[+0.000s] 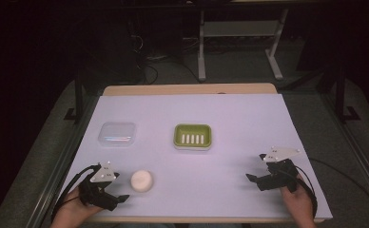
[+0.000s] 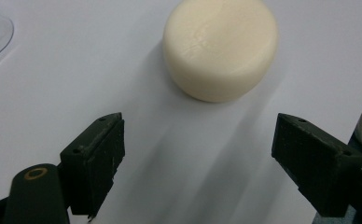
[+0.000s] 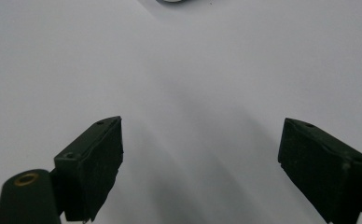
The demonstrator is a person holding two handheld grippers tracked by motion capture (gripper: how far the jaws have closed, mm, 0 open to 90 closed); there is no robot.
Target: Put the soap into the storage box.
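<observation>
Hovering wide open, left gripper (image 2: 198, 154) holds nothing; round cream soap bar (image 2: 221, 46) sits just ahead of its jaws, untouched. Soap lies near-left of the green soap dish (image 1: 192, 137), clear lidded box (image 1: 118, 134) left of dish. Right gripper (image 3: 200, 163) also spread wide, empty, over bare white table sheet (image 1: 230, 114).

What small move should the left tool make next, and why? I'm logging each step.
Probably ease the left tool forward until its open jaws sit either side of the round soap bar. The bar lies just ahead of the jaws, untouched, on the white mat, and the gap looks wider than the bar.
</observation>
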